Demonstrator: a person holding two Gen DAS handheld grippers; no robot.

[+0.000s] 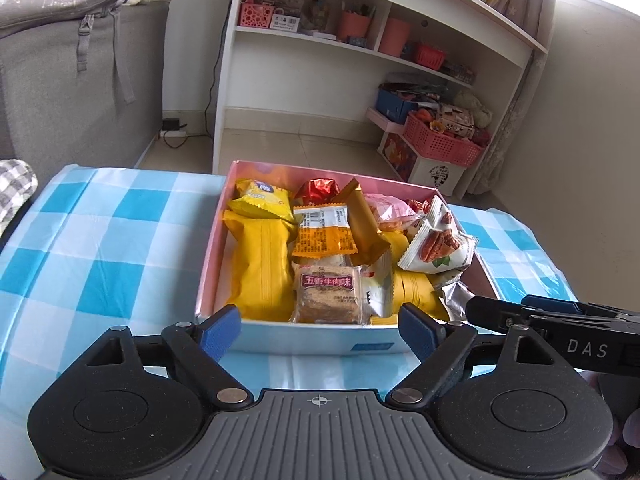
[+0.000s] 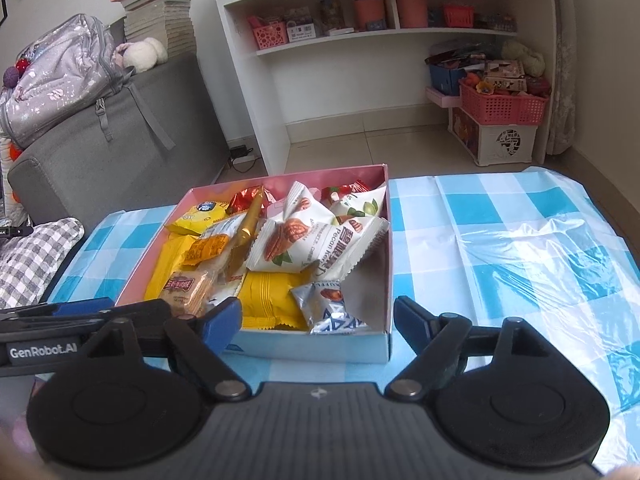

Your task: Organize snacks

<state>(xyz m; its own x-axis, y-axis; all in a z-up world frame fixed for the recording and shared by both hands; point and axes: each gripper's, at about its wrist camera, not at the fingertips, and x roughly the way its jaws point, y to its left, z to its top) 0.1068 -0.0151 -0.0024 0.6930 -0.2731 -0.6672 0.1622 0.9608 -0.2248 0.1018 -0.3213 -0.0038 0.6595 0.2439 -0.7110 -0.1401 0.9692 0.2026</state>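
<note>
Blue-checked cloth [image 1: 100, 240]: plastic table cover, blue and white squares, lying under the whole work area.
Left gripper [image 1: 320, 330]: black frame with blue pads, jaws spread wide; nothing between them, nothing touched; it hangs just in front of the box's near wall.
Left gripper pads [image 1: 220, 334]: one before the near left corner of the box, the other before the near wall further right, both clear of the cardboard.
Snack box [image 1: 312, 338]: open cardboard tray, pink inside, pale blue outside, sitting on the cloth in the middle of the table; full of wrapped snacks.
Yellow packets [image 1: 262, 260]: long one along the left wall, a smaller one behind it in the far left corner.
Beef-flavour cake [image 1: 328, 294]: clear wrapper with red label, against the near wall, in line with the left gripper's gap.
Gold stick pack [image 1: 362, 224]: tilted across the centre of the pile.
Pecan packets [image 2: 296, 240]: white with nut pictures, heaped on the right half of the box.
Silver packet [image 2: 332, 306]: near right corner, crumpled.
Right gripper [image 2: 318, 322]: same make, jaws also wide apart, holding nothing; its gap frames the near right corner of the box without contact.
White shelf unit [image 2: 380, 36]: beyond the table, holding pink baskets and cups.
</note>
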